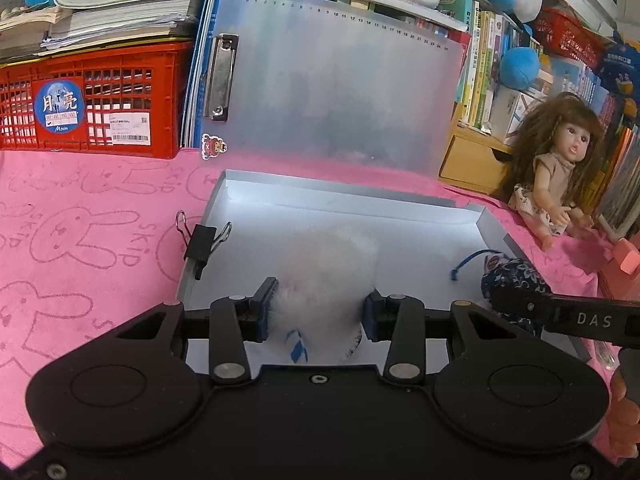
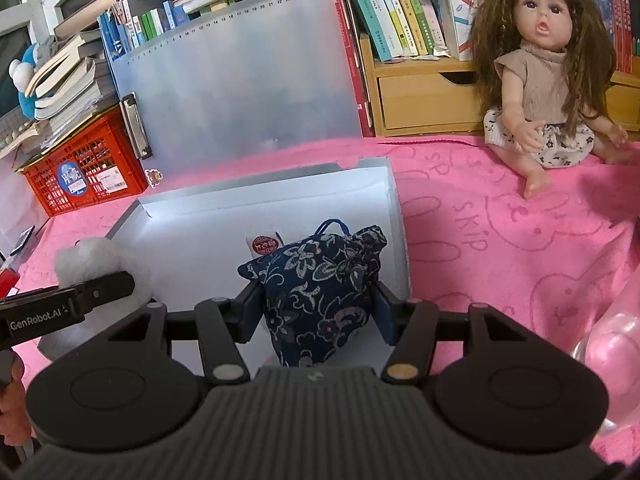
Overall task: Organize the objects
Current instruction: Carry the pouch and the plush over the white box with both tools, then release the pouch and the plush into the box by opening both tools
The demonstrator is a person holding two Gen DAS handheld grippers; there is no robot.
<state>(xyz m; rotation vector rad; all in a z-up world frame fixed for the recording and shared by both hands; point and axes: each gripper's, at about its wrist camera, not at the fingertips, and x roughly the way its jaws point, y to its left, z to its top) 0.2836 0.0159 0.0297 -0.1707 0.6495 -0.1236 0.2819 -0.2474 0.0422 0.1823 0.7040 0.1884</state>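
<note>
- I see the white fluffy pompom (image 1: 326, 276), round and soft, with a blue-and-white striped cord at its near end, clamped between my left tongs (image 1: 320, 312) over the open box (image 1: 494, 228).
- The dark blue floral pouch (image 2: 320, 280), drawstring top bunched and a blue cord loop sticking up, sits upright, pinched between my right tongs (image 2: 318, 312) over the box's right part.
- The box is a shallow pale-grey case, its translucent lid (image 1: 340, 80) standing upright behind it, on the pink surface (image 1: 80, 240).
- A black binder clip (image 1: 202, 240) grips the box's left wall.
</note>
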